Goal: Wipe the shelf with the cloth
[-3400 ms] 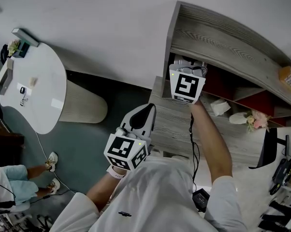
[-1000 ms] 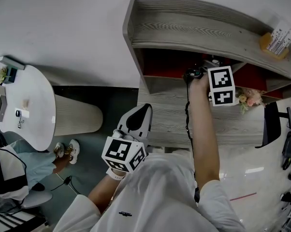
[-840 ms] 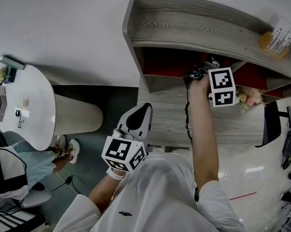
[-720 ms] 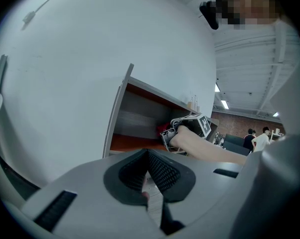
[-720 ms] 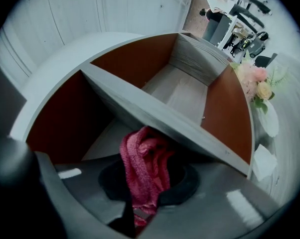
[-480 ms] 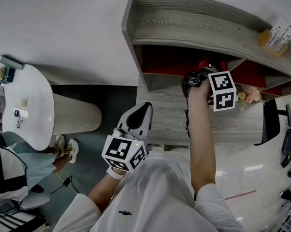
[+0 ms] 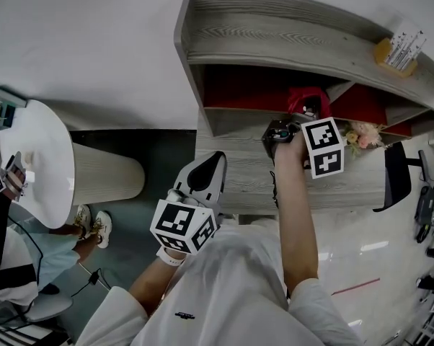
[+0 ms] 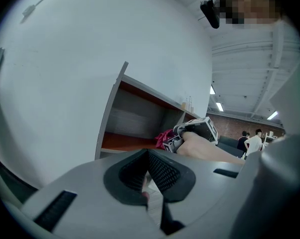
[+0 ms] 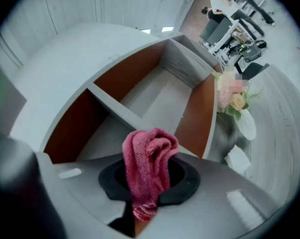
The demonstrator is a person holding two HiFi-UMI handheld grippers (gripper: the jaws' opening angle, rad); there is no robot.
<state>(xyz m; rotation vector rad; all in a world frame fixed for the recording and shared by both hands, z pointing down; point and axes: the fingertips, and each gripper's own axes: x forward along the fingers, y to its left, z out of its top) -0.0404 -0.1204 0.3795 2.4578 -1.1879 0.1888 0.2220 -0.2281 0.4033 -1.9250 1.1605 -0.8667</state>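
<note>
The grey wooden shelf point(image 7: 289, 42) has red-backed compartments point(image 9: 155, 93). A crumpled red cloth point(image 7: 308, 99) hangs at the mouth of the middle compartment, and my right gripper point(image 7: 303, 115) is shut on it. In the right gripper view the cloth point(image 9: 150, 166) bunches out between the jaws of that gripper point(image 9: 150, 183), just above the compartment's lower board. My left gripper point(image 7: 215, 161) is held low by my chest, away from the shelf and shut with nothing in it. From the left gripper view point(image 8: 149, 156) the cloth point(image 8: 165, 137) and the shelf point(image 8: 135, 118) lie ahead.
Flowers in a white vase point(image 7: 361, 137) point(image 9: 229, 101) lie to the right of the compartment beside a folded white tissue point(image 9: 238, 159). A yellow holder point(image 7: 393, 49) sits on the top board. A round white table point(image 7: 37, 157) and a seated person point(image 7: 8, 265) are at far left.
My right gripper moved with the cloth from the shelf's left end to the middle compartment, then drew back a little toward me, baring the cloth. The left gripper stayed put.
</note>
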